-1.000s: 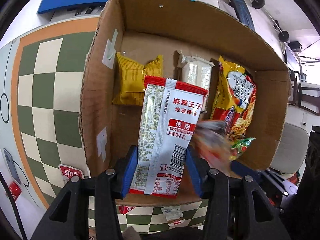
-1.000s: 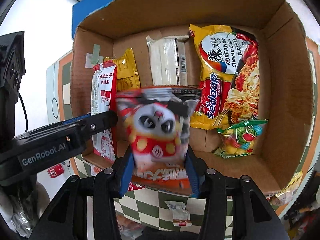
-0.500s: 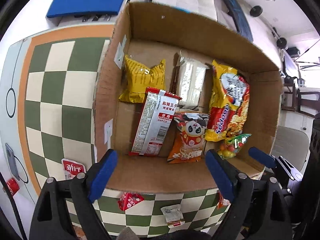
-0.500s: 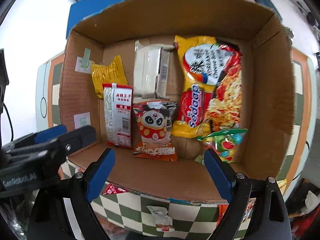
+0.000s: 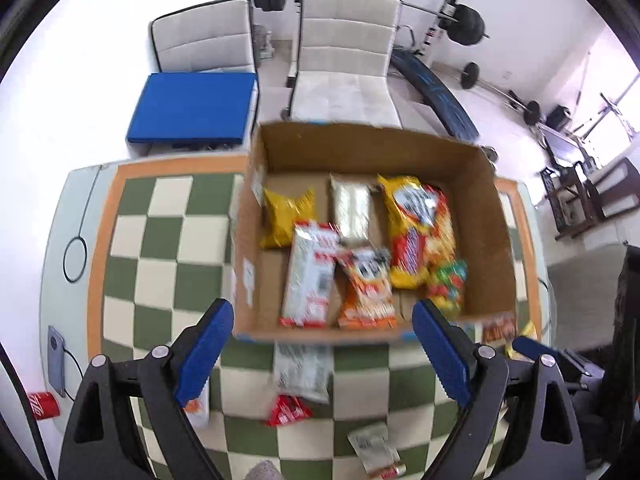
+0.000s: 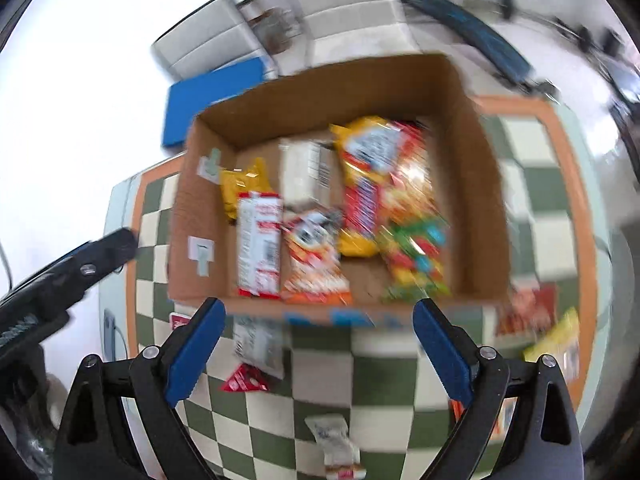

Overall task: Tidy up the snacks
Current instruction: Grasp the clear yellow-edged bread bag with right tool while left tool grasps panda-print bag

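Snack packets (image 5: 362,240) lie flat — inside open cardboard box (image 5: 496,216).

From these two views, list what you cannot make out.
- Right wrist view: print on the box's snacks, motion-blurred.
- Left wrist view: packets behind the right gripper's fingertip, half hidden.
- Left wrist view: red can, cut off by the lens edge.

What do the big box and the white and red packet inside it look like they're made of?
The box looks like plain brown corrugated cardboard: matte walls, with taped paper labels on its left wall. The white and red packet is probably glossy plastic film, judging by its printed face and crimped end; blur hides finer detail.
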{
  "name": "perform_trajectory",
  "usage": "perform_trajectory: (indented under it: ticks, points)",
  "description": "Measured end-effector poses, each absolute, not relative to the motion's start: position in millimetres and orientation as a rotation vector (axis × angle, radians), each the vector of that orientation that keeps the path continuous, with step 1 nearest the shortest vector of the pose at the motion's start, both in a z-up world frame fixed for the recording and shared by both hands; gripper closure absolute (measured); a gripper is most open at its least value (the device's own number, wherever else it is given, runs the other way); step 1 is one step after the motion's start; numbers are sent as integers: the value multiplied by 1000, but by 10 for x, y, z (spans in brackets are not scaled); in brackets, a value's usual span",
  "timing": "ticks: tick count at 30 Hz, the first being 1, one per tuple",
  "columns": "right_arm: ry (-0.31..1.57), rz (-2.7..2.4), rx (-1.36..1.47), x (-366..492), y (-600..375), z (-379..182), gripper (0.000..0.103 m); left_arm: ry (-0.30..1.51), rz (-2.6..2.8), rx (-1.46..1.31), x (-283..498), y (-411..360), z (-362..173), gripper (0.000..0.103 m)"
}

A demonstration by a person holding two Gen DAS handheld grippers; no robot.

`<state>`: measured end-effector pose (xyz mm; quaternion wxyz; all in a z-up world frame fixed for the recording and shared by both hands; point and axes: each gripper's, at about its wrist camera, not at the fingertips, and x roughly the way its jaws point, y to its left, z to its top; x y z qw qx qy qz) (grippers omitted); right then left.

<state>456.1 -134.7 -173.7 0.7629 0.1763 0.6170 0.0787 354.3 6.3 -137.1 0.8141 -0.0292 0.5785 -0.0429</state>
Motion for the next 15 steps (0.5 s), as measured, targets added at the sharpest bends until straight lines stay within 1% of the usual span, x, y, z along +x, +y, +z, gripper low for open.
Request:
perform_trajectory:
  ticks: [5,9,15]
  points:
    - [1416,-36,678,3877,-1953,-2106,6,1254,-91,-61,3108,-80,-1614,11]
    - [1462,-227,873,3403,-2441,-2560,6,1343,-76,-56,2912,-171,-2011,11]
    - [1514,-393,1031,3104,-2783,-3172,6,1448,-28,-72,2761,-216,-2475,11]
